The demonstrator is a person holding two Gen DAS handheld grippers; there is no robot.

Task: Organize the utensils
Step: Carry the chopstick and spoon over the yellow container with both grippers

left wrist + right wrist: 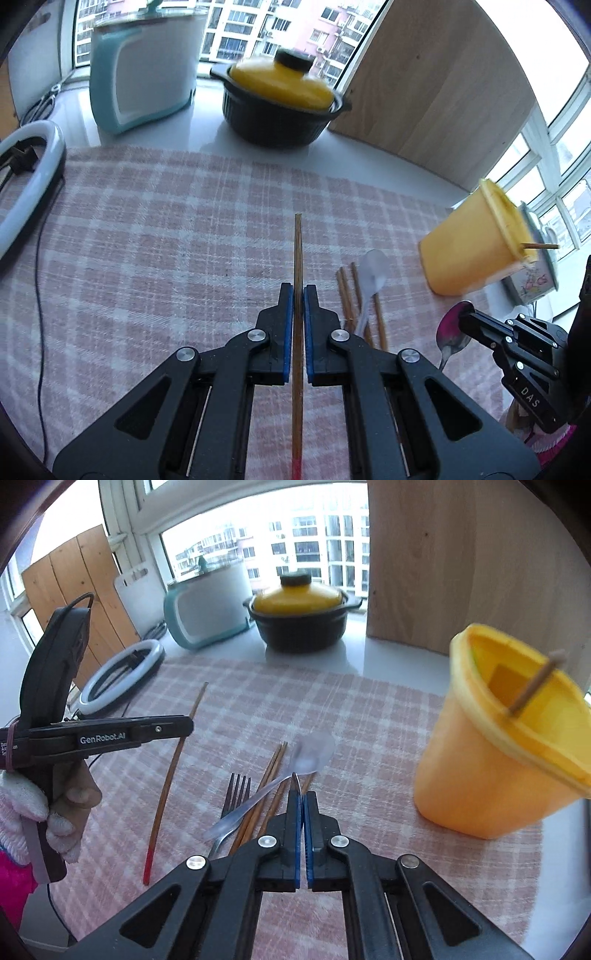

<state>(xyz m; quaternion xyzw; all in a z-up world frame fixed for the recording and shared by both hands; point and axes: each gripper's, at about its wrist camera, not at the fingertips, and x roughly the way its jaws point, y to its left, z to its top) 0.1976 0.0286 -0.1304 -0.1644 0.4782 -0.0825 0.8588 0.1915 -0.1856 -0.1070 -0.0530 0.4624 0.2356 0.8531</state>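
With one wooden stick already in the tilted yellow plastic cup [491, 760] at 2 o'clock, my left gripper [299, 291] pinches a red-tipped wooden chopstick [297, 258], my right gripper [303, 794] pinches a metal spoon [452, 328], and the loose wooden chopsticks [266, 794], clear plastic spoon [291, 771] and metal fork [234, 801] at 12 o'clock on the pink checked cloth [229, 709] remain to be stowed.

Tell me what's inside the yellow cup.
One wooden chopstick leans against the rim of the yellow cup, its tip sticking out. The cup's wall hides the bottom, so anything there can't be seen.
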